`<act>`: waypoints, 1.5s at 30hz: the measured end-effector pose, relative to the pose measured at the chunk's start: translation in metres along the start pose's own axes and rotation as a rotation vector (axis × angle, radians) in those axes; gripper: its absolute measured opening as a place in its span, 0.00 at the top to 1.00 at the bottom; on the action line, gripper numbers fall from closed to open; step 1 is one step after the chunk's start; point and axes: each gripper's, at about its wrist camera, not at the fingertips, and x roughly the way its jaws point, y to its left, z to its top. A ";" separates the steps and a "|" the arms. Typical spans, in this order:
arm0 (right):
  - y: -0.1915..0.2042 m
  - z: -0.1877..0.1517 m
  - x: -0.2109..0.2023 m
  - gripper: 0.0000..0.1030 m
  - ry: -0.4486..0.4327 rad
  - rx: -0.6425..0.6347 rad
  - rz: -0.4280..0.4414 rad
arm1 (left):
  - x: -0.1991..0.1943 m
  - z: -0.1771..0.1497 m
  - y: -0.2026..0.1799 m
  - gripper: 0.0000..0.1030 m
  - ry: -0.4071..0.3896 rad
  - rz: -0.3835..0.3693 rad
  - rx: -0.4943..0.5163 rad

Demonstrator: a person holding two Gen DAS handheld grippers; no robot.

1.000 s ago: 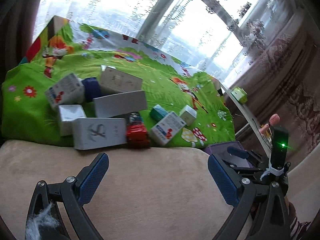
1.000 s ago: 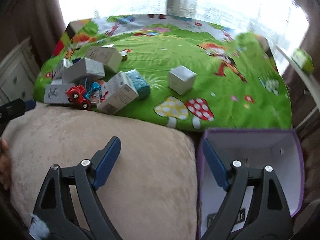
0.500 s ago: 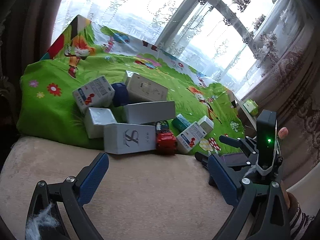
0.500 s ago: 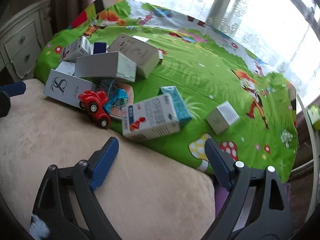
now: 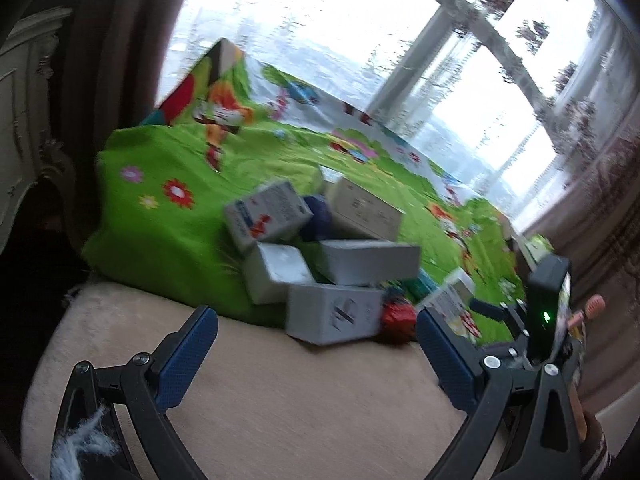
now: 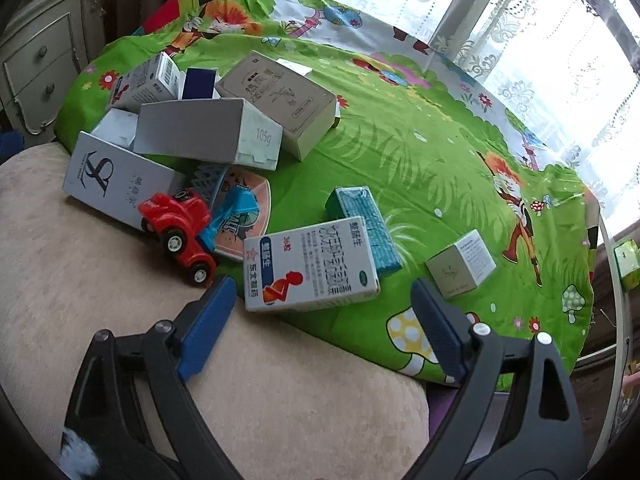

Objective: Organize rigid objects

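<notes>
The boxes lie in a loose cluster on the green cartoon sheet (image 6: 420,152), near its front edge where it meets the beige cushion (image 6: 100,280). The medicine box (image 6: 310,266) lies flat just beyond the right tongs (image 6: 322,312), touching the teal box (image 6: 366,230) behind it. The small white box (image 6: 462,263) stands apart to the right with open sheet around it. The red toy truck (image 6: 180,228) overhangs the sheet's edge onto the cushion, beside the logo box (image 6: 112,178). The long grey box (image 6: 208,134) rests on the pile, and the tan box (image 6: 280,100) lies behind it. The right tongs have just been opening, nothing between them. The left tongs (image 5: 316,348) are spread wide and empty above bare cushion.
</notes>
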 end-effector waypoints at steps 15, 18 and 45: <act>0.001 -0.001 0.010 0.25 0.006 0.016 0.055 | 0.058 0.059 0.030 0.02 0.030 0.052 -0.275; 0.001 -0.002 0.010 0.27 0.002 0.018 0.055 | 0.075 0.063 0.034 0.02 0.047 0.082 -0.346; -0.015 -0.018 -0.021 0.27 -0.143 0.129 0.019 | 0.073 0.059 0.035 0.28 -0.053 0.185 -0.300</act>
